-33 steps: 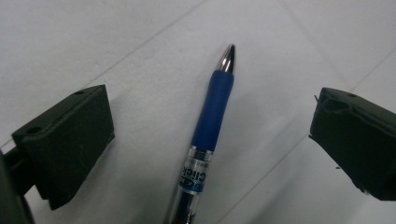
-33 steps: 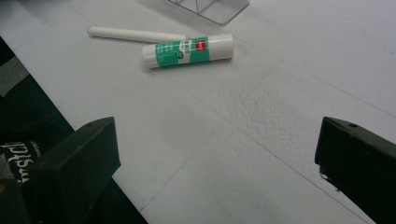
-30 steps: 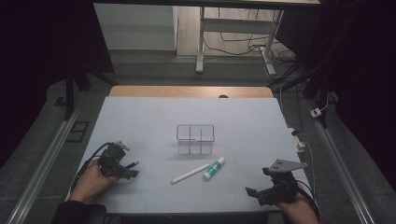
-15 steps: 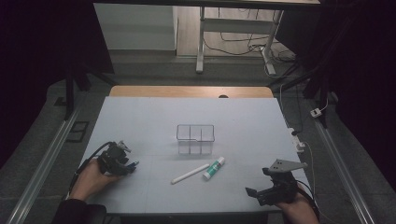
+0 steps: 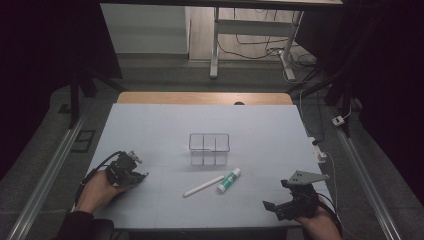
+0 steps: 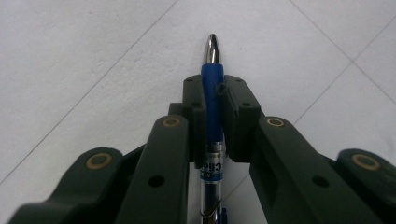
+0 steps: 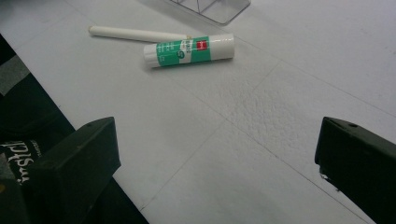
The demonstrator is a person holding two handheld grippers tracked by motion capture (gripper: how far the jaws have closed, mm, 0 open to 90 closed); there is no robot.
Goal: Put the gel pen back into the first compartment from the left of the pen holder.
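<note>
**Blue pen clamped in the left gripper**

Blue barrel, silver tip: the pen (image 6: 212,88) sits pinched in the left gripper (image 5: 131,170), whose jaws have just been closing on it, well left of the clear organiser (image 5: 209,148). The right gripper (image 5: 292,200) gapes wide and empty, right of the glue stick (image 7: 188,49) and white stick (image 7: 135,33) lying before that organiser.

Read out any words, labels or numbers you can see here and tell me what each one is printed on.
"Clic": partial black print on the clear barrel of the blue ballpoint pen clamped in the left gripper; the rest is hidden by the jaws.
Green and white glue stick: white print and a red square mark on the green label, too small to read.
White lettering on a dark surface at the right gripper view's left edge: sideways and cut off, unreadable.
</note>
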